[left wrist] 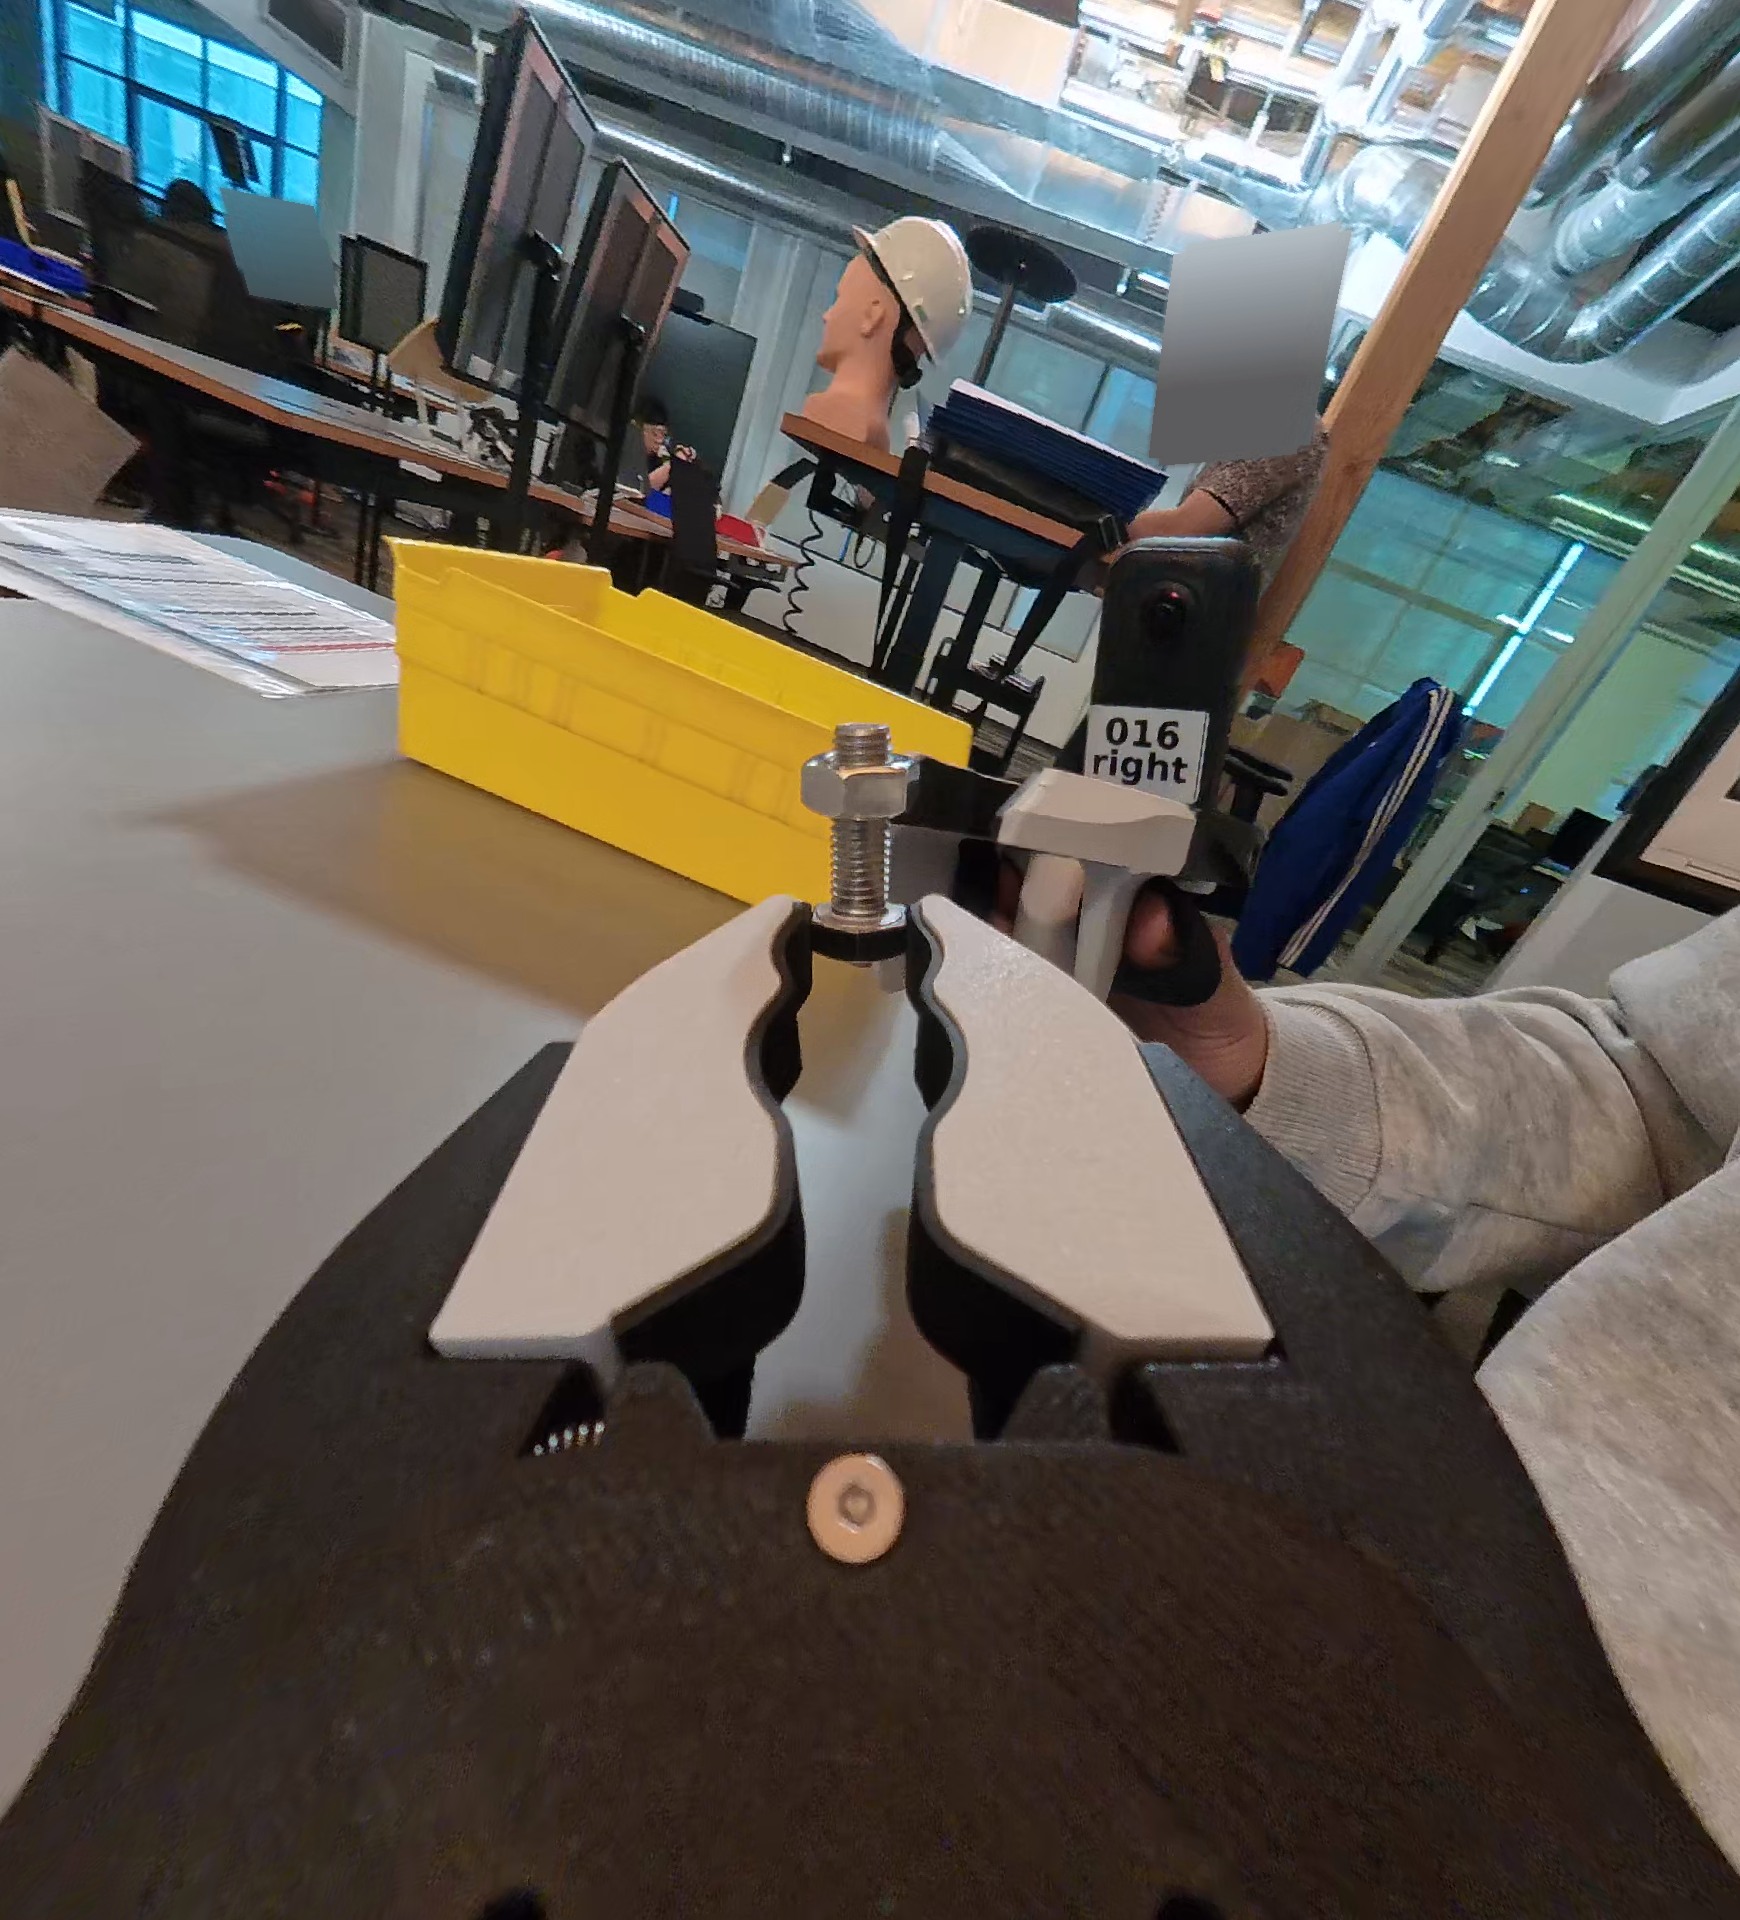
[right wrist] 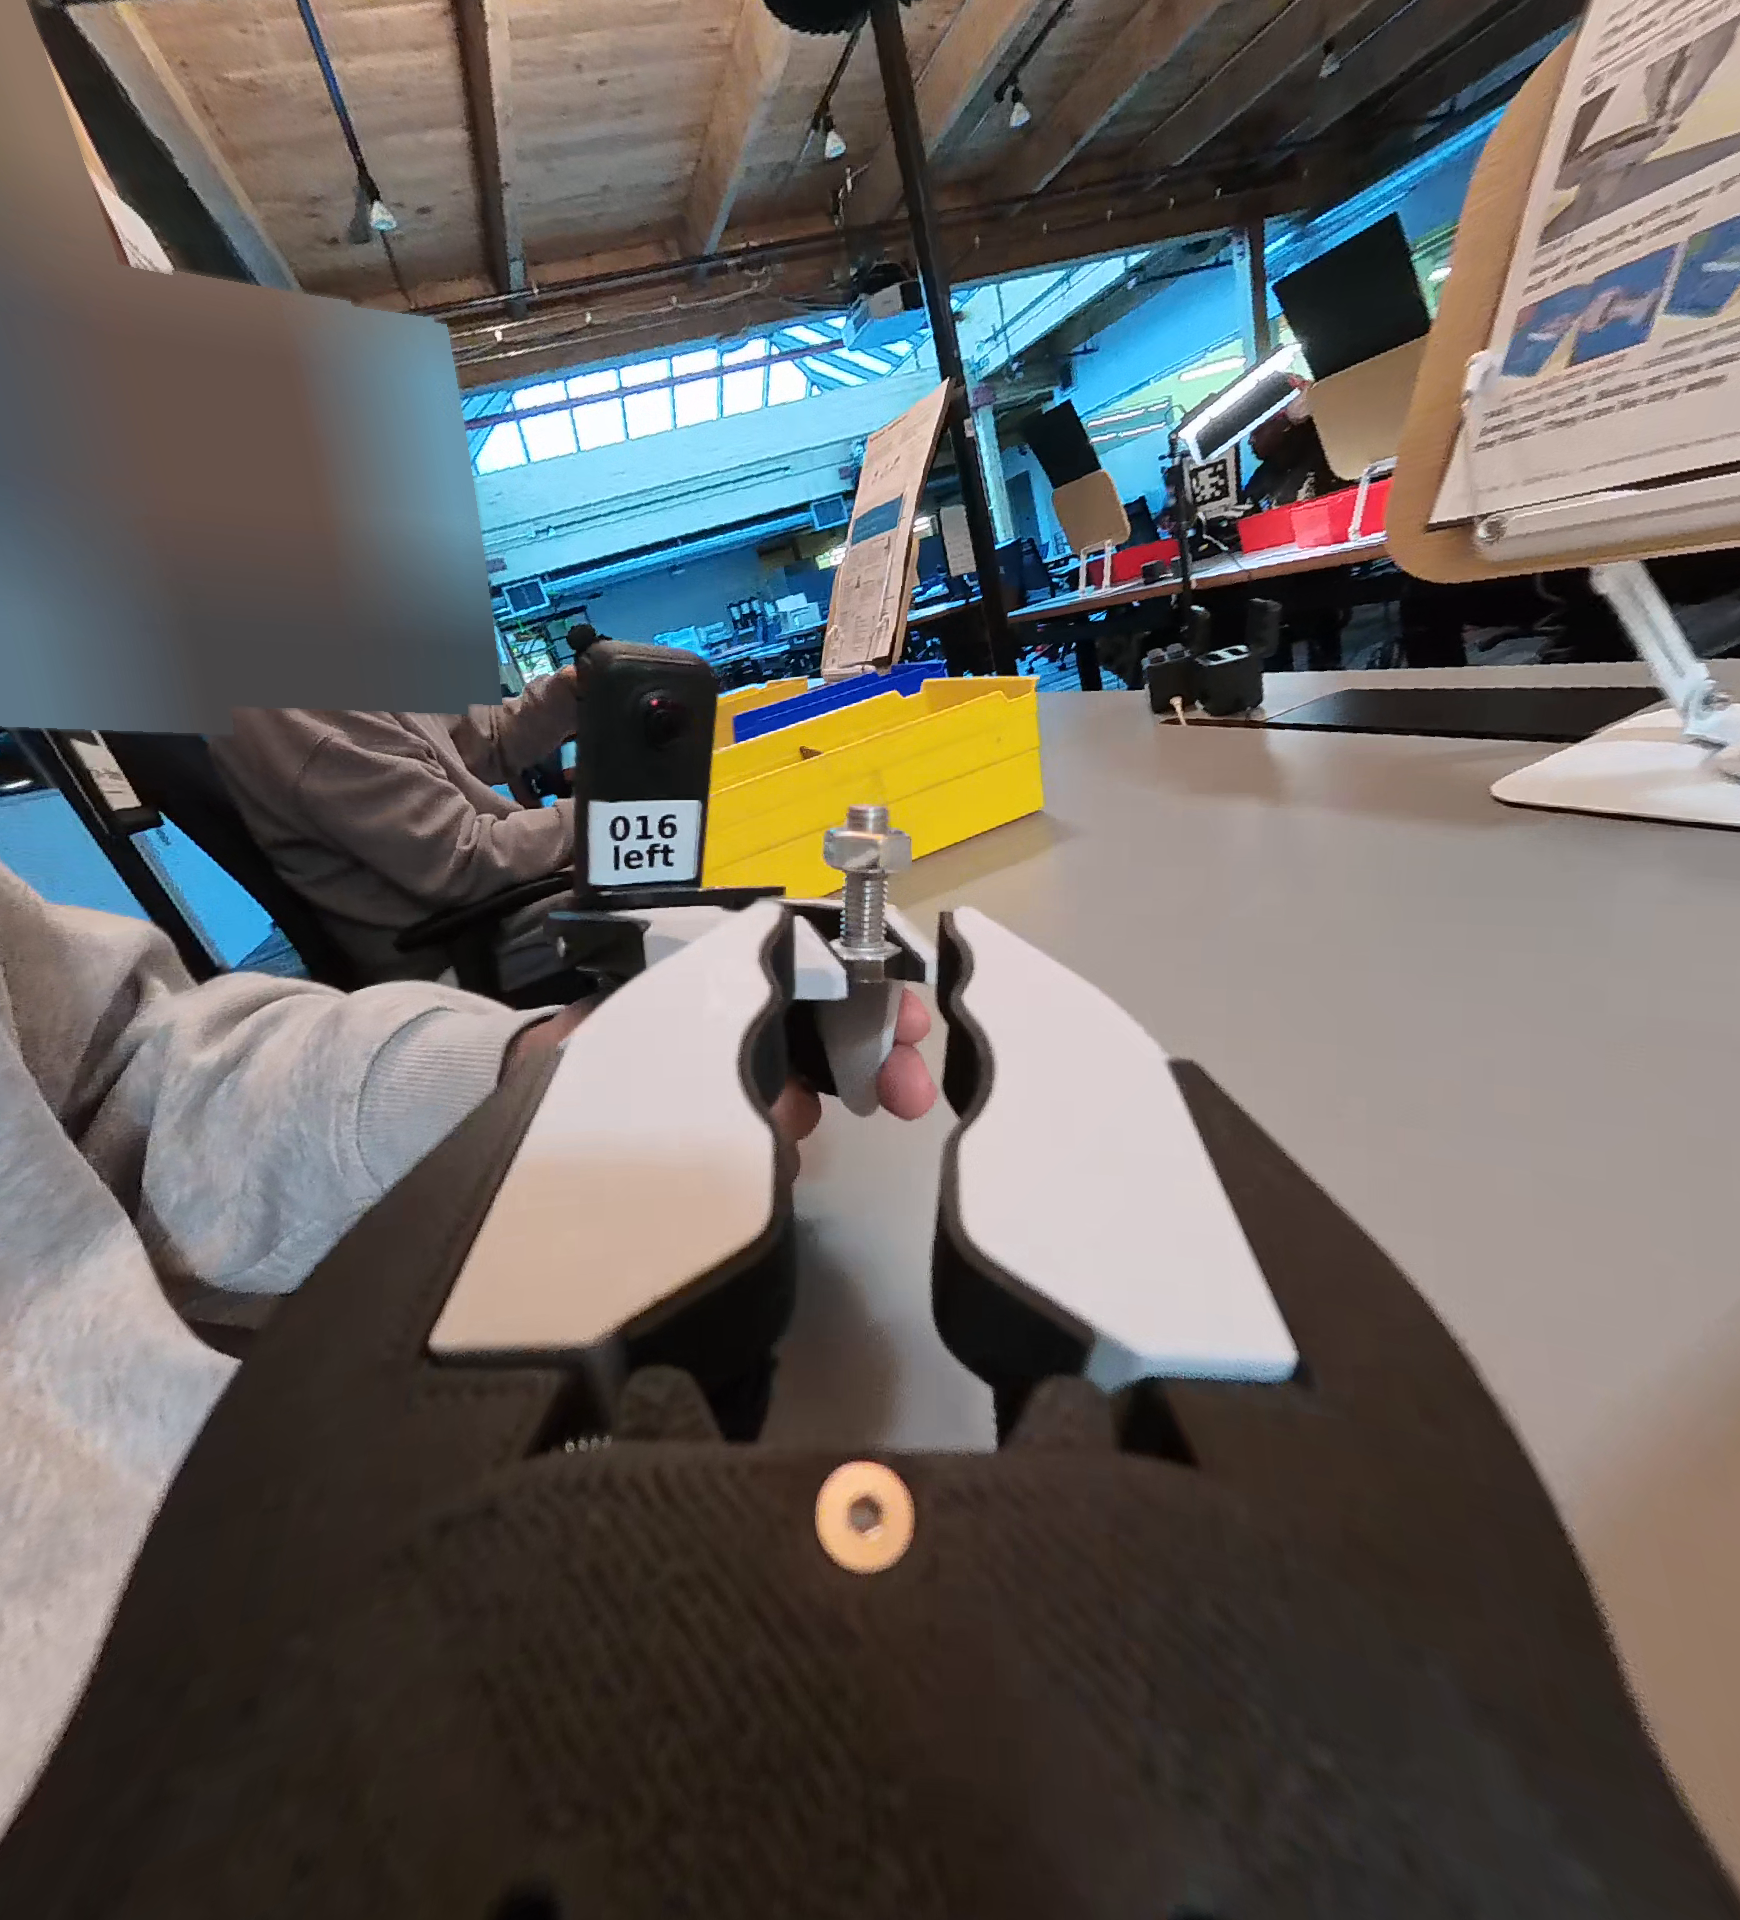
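Left wrist view puts your left gripper [left wrist: 853, 920] clenched on the bottom end of a steel bolt [left wrist: 858, 862], which stands upright out of the fingertips above the grey table [left wrist: 170, 1039]. A hex nut [left wrist: 861, 784] sits high on the thread, with only a few turns of thread showing above it.

Your right gripper [right wrist: 858, 925] comes in from the side at nut height. In its own view the fingers stand apart, wider than the nut, so it reads as released. One dark fingertip looks to be at the nut's side, though you cannot tell whether it touches.

A yellow bin [left wrist: 585, 717] lies on the table behind the bolt, and what it holds is hidden by its wall. The bolt's head is buried between the left fingers. Your hand [left wrist: 1198, 997] on the right gripper's handle is partly covered.
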`<state>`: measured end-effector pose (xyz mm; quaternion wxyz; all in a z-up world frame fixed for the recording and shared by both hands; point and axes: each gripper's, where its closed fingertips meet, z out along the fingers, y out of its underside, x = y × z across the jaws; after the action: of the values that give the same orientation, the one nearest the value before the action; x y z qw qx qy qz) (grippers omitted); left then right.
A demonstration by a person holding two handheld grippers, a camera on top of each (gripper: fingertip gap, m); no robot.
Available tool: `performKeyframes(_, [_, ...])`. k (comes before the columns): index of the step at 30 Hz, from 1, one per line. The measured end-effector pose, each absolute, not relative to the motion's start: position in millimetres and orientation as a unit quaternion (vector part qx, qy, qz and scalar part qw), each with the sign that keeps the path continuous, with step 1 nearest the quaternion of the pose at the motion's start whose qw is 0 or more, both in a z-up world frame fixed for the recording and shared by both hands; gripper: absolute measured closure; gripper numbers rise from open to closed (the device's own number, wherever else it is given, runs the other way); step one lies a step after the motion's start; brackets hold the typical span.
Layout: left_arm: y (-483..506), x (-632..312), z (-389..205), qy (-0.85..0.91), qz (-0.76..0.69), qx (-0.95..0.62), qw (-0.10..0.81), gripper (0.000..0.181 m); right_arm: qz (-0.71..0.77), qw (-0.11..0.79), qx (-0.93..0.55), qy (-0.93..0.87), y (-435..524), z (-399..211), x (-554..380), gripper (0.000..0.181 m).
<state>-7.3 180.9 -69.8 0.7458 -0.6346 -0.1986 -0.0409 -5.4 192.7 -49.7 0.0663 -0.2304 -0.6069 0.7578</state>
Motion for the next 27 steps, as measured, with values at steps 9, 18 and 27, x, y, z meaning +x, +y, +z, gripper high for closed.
performKeyframes(9, [140,-7,-72,-0.247,-0.005,-0.618,0.746,0.164,0.755,0.025,-0.197,-0.626,155,-54,-13,0.156])
performKeyframes(18, [115,-1,-80,-0.273,0.027,-0.624,0.731,0.164,0.740,-0.054,-0.152,-0.653,109,-64,-6,0.158])
performKeyframes(27, [120,5,-84,-0.264,0.024,-0.637,0.724,0.164,0.725,-0.070,-0.120,-0.674,95,-71,4,0.171])
